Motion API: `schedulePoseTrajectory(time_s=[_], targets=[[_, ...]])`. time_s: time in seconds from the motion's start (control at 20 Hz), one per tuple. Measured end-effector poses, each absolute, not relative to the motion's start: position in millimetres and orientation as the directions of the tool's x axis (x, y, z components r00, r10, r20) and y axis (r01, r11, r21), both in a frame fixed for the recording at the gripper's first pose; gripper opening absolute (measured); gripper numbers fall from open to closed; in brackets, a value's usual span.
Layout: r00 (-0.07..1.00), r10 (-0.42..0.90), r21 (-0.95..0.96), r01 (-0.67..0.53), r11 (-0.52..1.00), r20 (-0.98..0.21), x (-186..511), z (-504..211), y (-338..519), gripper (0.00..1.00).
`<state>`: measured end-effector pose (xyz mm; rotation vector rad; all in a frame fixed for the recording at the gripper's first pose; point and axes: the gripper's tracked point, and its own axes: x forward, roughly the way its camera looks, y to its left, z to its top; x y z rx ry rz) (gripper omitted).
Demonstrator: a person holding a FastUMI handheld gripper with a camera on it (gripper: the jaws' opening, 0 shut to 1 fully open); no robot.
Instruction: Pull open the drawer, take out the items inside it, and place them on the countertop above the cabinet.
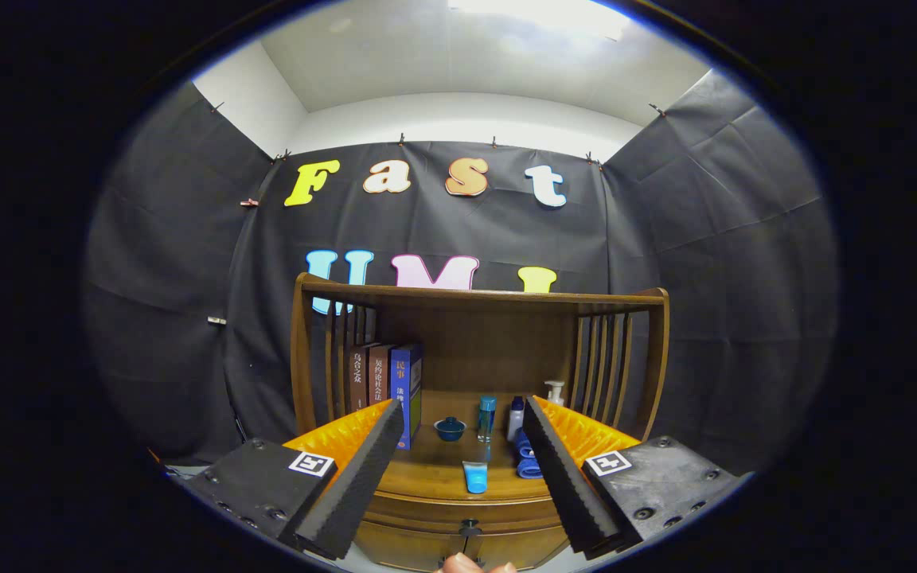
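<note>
Between the gripper's (458, 477) two widely spread fingers stands a wooden cabinet (474, 509) with a shelf hutch on top; the jaws hold nothing and hang in the air in front of it. Each finger mount bears a square black-and-white marker tag (311, 463), its pattern not legible as text.

Three books (385, 382) stand upright at the left of the countertop (435, 473), against the slatted side rail (339, 350). Their spines carry Chinese characters, too small to read with certainty. A small dark blue lidded bowl (450, 428) sits near the books, just ahead of the left finger's tip. Beside it stands a clear blue bottle (487, 417), then a white bottle with a dark cap (515, 417), and behind that a white pump dispenser (556, 391). No writing on these can be made out. A blue tube (475, 477) stands cap-down near the countertop's front edge, and a rolled blue towel (525, 457) lies just against the right finger's inner side.

Below the front edge, the drawer (458, 535) is closed, its dark knob (470, 527) centred between the fingers and lower than their tips. A fingertip of a person (466, 565) shows just under the knob. Bare wood lies open around the tube, between bowl and towel.
</note>
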<state>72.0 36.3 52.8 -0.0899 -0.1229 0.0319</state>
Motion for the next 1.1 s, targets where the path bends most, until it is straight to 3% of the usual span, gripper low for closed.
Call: schedulePoseTrajectory(time_s=[1.1], targets=[[0.993, 0.045, -0.103, -0.034, 0.994, 0.106, 73.1, 46.5, 39.1, 0.99]])
